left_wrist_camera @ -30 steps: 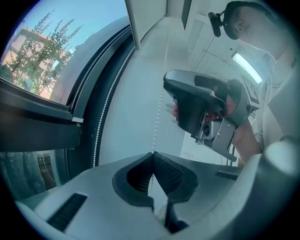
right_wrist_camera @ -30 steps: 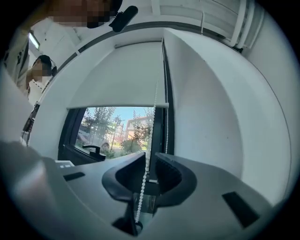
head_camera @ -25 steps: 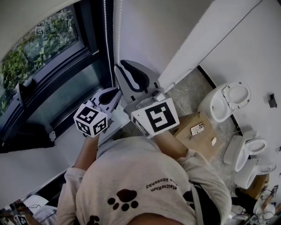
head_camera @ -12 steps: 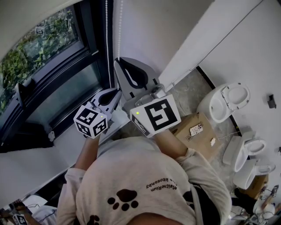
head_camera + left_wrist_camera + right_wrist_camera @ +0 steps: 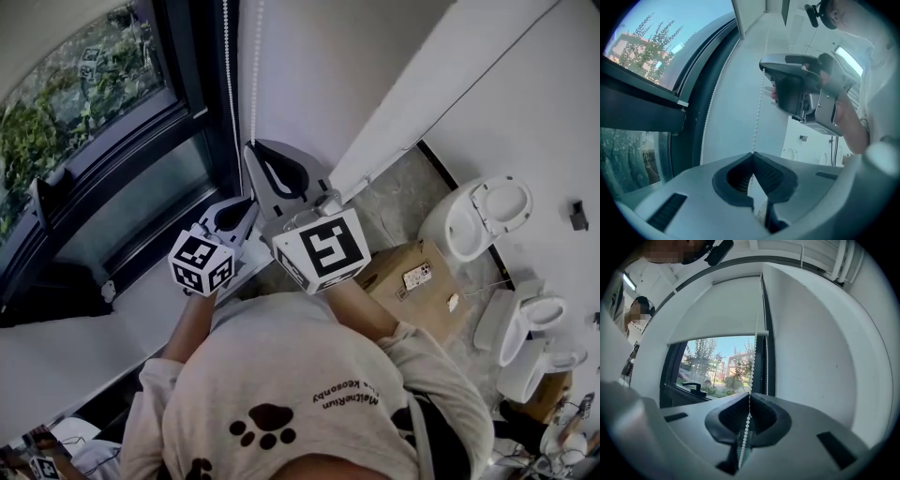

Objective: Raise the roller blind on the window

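Observation:
The white roller blind [image 5: 723, 310] covers the upper part of the window [image 5: 719, 366], with its bottom bar above the trees outside. A white bead chain [image 5: 756, 333] hangs down the window's right side in two strands. My right gripper [image 5: 750, 393] has just been closing and is now shut on one strand, which runs on down between its pads. My left gripper [image 5: 752, 153] sits lower and is shut on the bead chain [image 5: 759, 103]. In the head view the left gripper [image 5: 246, 202] is just below the right gripper [image 5: 251, 148], beside the dark window frame [image 5: 202, 66].
A white wall [image 5: 319, 66] stands right of the chain. On the floor lie a cardboard box [image 5: 412, 277], a toilet [image 5: 473, 217] and more white sanitary ware [image 5: 525, 328]. A window handle [image 5: 696, 387] shows low on the frame.
The right gripper's jaws have gone from open to shut around the chain. Both grippers have sunk a little along the chain.

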Demonstrator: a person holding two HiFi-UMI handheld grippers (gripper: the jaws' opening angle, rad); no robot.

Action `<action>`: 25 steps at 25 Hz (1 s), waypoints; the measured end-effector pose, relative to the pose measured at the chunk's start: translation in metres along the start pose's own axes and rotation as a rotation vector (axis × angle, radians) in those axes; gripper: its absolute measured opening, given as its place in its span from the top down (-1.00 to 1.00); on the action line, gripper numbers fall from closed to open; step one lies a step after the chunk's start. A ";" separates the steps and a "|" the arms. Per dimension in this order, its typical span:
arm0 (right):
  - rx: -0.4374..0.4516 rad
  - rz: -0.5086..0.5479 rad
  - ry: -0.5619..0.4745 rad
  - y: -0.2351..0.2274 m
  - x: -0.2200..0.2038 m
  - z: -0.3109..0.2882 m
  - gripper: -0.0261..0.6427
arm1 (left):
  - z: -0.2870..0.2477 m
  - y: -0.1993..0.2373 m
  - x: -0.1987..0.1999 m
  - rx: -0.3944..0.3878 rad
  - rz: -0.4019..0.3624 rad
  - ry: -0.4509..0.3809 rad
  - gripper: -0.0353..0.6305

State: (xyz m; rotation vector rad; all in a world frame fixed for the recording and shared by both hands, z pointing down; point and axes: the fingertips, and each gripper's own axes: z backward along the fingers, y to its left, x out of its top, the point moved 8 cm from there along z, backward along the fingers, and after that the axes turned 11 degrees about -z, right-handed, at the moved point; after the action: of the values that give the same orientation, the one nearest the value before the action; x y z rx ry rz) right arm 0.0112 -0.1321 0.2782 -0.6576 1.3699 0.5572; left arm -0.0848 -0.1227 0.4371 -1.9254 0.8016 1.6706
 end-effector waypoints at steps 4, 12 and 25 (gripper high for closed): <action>-0.019 0.022 0.010 -0.001 -0.007 0.000 0.89 | -0.003 -0.003 -0.007 -0.006 0.001 -0.007 0.87; -0.013 0.021 0.020 -0.001 -0.009 -0.001 0.89 | -0.004 -0.004 -0.006 -0.027 -0.037 0.013 0.87; 0.005 -0.008 0.118 -0.003 -0.029 -0.003 0.89 | 0.016 0.003 0.022 -0.014 -0.055 -0.031 0.87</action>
State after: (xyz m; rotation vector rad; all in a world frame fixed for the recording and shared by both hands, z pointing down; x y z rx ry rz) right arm 0.0076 -0.1363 0.3075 -0.7003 1.4776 0.5150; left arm -0.0962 -0.1169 0.4135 -1.9082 0.7208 1.6736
